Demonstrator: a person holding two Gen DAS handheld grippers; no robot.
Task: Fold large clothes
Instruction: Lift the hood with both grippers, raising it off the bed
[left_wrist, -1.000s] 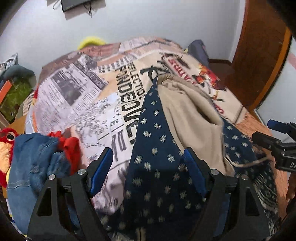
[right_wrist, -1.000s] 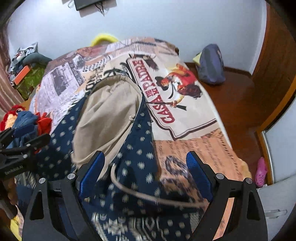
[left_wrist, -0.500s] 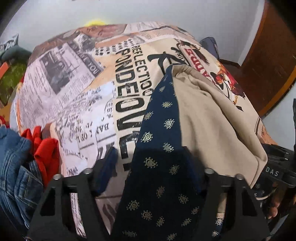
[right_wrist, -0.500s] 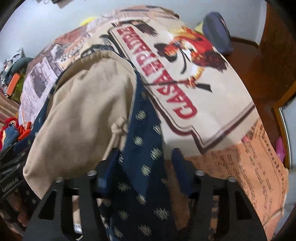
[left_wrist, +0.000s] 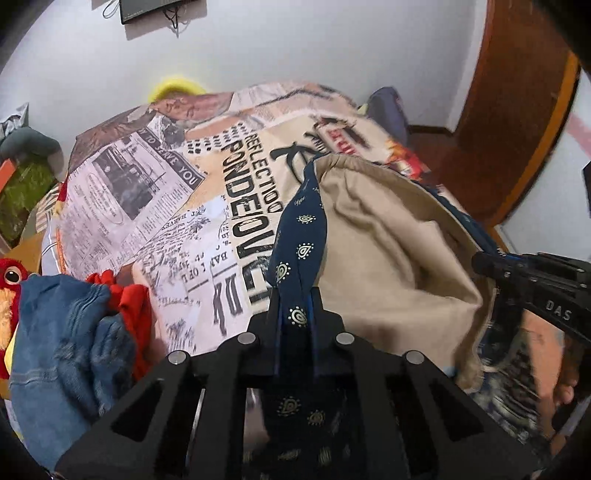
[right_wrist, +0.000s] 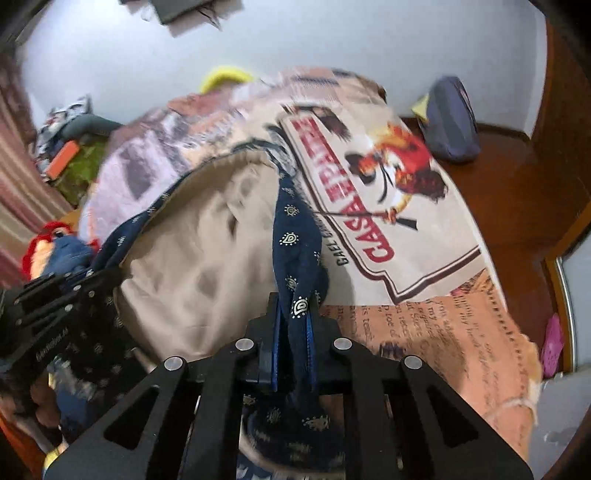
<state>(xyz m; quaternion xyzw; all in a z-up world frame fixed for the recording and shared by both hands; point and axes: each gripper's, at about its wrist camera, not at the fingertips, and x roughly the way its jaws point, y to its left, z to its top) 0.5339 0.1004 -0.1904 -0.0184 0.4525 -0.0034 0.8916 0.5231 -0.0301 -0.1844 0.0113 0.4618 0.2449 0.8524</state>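
A large navy garment with a small pale paisley print (left_wrist: 300, 229) and a beige lining (left_wrist: 388, 243) lies spread on the bed. My left gripper (left_wrist: 295, 308) grips its left edge; the jaws are closing, with the navy cloth pinched between the pads. In the right wrist view the same navy edge (right_wrist: 295, 240) runs up into my right gripper (right_wrist: 293, 317), which is shut on a fold of it. The beige lining (right_wrist: 199, 258) sags between the two grips. Each gripper shows in the other's view: the right (left_wrist: 532, 284), the left (right_wrist: 55, 306).
The bed wears a newspaper-print cover (left_wrist: 147, 206). Blue jeans (left_wrist: 66, 332), a red cloth (left_wrist: 129, 299) and a red plush toy (left_wrist: 9, 273) pile at its left edge. A dark backpack (right_wrist: 450, 122) and a pink shoe (right_wrist: 552, 343) lie on the wooden floor at right.
Both grippers dipped onto the garment, went from wide open to shut on its navy edges, then rose with the cloth, so its near end now hangs between them.
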